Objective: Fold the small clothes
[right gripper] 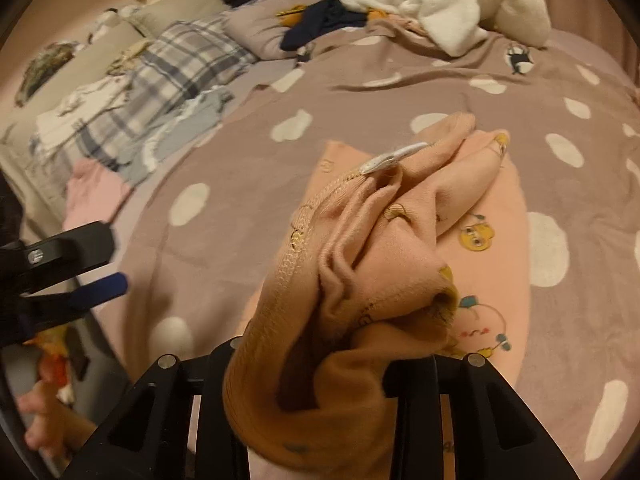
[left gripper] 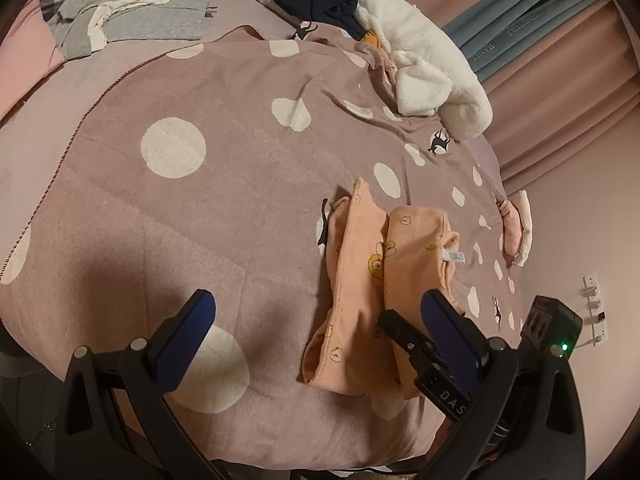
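L gripper [left gripper: 316, 312] jaws wide open, hovering above polka-dot blanket [left gripper: 180, 208], holding nothing. R gripper [right gripper: 320, 364] clamped on bunched edge of peach bear-print baby garment [right gripper: 360, 256], lifted; rest lies on blanket. White fleece [left gripper: 432, 76] near far edge.

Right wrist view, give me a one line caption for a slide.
Right gripper lifting a bunched peach bear-print garment above the polka-dot blanket.

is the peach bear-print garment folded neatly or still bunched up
Bunched, not neatly folded. The peach garment is gathered in loose creases in the right gripper, its white label sticking out; the lower part lies on the dotted blanket.
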Tool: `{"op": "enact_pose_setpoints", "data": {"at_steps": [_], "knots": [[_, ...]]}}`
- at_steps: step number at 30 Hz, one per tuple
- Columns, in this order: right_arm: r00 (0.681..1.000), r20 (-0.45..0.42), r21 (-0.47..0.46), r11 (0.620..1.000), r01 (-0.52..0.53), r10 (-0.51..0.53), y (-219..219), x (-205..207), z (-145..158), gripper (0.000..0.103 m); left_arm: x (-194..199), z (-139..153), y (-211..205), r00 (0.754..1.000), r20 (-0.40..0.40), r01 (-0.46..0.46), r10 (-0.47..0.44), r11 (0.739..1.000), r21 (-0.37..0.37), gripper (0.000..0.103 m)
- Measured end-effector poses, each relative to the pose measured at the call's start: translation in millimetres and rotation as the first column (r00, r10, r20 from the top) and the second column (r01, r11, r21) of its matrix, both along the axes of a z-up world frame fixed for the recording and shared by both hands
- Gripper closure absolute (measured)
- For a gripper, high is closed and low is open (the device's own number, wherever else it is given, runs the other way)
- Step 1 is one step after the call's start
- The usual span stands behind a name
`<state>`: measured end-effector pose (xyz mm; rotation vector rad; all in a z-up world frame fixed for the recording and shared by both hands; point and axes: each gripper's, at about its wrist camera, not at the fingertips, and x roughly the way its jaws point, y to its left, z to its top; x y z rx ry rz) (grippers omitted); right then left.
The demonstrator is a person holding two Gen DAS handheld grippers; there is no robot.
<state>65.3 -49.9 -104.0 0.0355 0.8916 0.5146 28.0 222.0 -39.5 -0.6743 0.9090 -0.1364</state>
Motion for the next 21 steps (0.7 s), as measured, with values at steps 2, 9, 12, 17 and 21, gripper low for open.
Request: {"op": "enact_pose_setpoints", "data": {"at_steps": [2,9,12,17,21], "knots": [[0.999,0.031,-0.007,1.000,-0.008,0.008,0.9,-1.2,0.9,0.068,-0.4,-0.4,0.1,1.000,-0.005,-0.002,0.002,1.000,0.002,0.000],[0.998,0.055,-0.057,0.998,-0.012,0.015,2.5,-7.0,-2.2,0.084,0.4,-3.7,1.9,1.000,-0.026,-0.008,0.008,1.000,0.007,0.000],[0.998,0.049,-0.077,0.997,-0.024,0.027,2.3,-10.2,-2.6,0.084,0.0,-5.3,2.8,0.999,-0.034,-0.012,0.012,1.000,0.008,0.000],[0.997,0.052,-0.102,0.994,-0.046,0.052,4.0,-16.0,-0.3,0.079,0.8,-6.2,0.7,0.999,-0.045,-0.007,0.008,1.000,0.027,0.000],[0.994,0.048,-0.126,0.988,-0.089,0.095,7.8,-21.4,-1.9,0.068,2.1,-6.6,-3.6,0.998,-0.056,0.012,-0.008,0.998,0.064,0.000]]}}
